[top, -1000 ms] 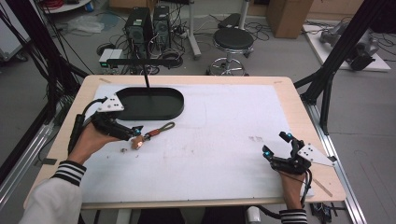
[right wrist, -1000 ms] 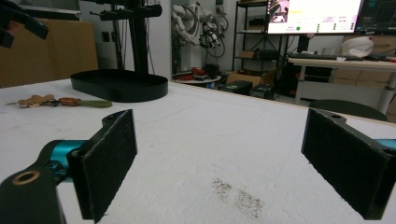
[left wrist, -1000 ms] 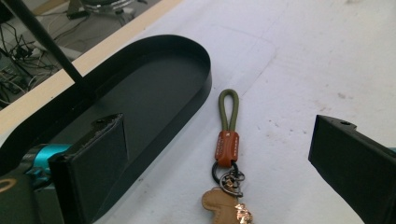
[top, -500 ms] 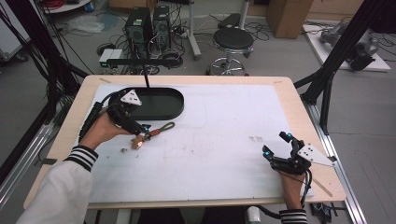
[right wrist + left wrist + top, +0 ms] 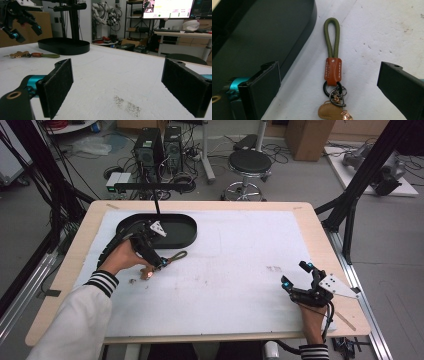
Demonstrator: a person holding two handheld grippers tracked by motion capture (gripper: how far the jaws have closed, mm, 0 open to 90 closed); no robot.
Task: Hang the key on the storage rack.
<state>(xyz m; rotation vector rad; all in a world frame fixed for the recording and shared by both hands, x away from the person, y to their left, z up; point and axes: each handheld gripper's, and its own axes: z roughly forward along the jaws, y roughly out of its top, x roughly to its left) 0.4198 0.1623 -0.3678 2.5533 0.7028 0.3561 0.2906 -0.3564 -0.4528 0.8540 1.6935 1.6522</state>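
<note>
White, grubby sheet point(image 5: 235, 270) covers most of a pale wood table point(image 5: 320, 235); wood shows as a border round the edges. Dark smudge on the sheet just ahead of the right gripper point(image 5: 117, 85), seen in the right gripper view.

Near edge: a striped sleeve point(image 5: 100, 282) comes in bottom left, a second hand bottom right. Right gripper sits near the table's front right corner, jaws spread wide w/ nothing between them, bare sheet below.

Mid table, left side: left gripper point(image 5: 162, 263) hangs over a keychain point(image 5: 332, 70), tips pointed down at it. Jaws wide apart, one each side of the keychain, not touching it, holding nothing. Keychain lies flat on the sheet: olive-green cord loop, orange-brown leather tab w/ white stitching, black ring, then small tan and coppery charms at the gripper end. Cord loop points toward the tray.

Just behind: black oval tray point(image 5: 187, 237), low-walled, w/ a black post rising from its far side to a horizontal bar point(image 5: 150, 186). Keychain is beside the tray, outside it.

Beyond the table: grey floor, black frame struts both sides, computer towers point(image 5: 160, 145) in a tangle of cables, round black stool point(image 5: 249, 162), cardboard boxes further back. Right gripper view shows shelving, a desk and lit monitors point(image 5: 170, 8) across the room.
</note>
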